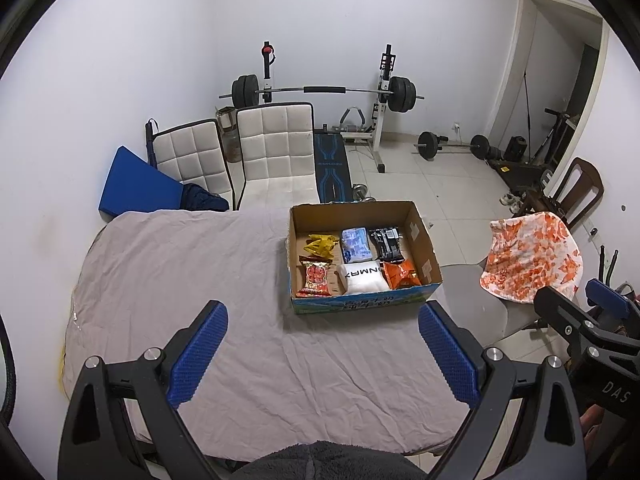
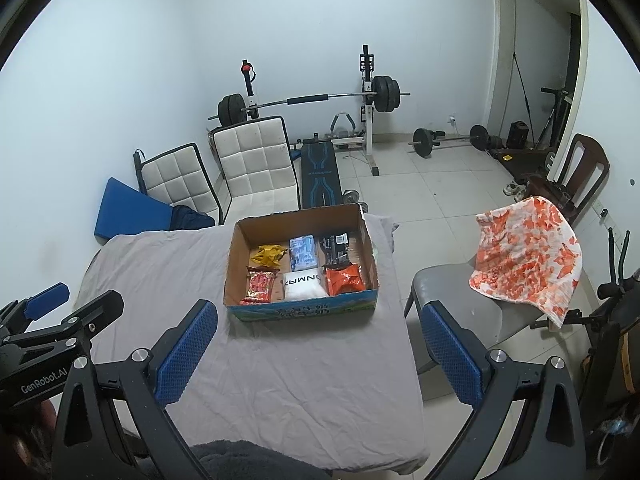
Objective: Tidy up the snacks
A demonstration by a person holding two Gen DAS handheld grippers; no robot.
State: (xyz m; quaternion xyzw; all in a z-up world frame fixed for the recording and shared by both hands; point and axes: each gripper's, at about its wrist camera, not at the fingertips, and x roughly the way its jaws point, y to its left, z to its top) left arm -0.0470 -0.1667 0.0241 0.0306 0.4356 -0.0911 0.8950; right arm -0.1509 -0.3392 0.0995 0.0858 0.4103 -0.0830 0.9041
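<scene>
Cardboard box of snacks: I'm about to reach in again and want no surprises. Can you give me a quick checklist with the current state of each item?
1. Left hand-held gripper open and empty: ok.
2. Right hand-held gripper open and empty: ok.
3. Cardboard box upright on the table, flaps open: ok.
4. Six packets in two rows inside, from the red packet to the black packet: ok.
5. Grey tablecloth free of loose snacks: ok.
6. Which packet goes where: cannot tell.
</scene>
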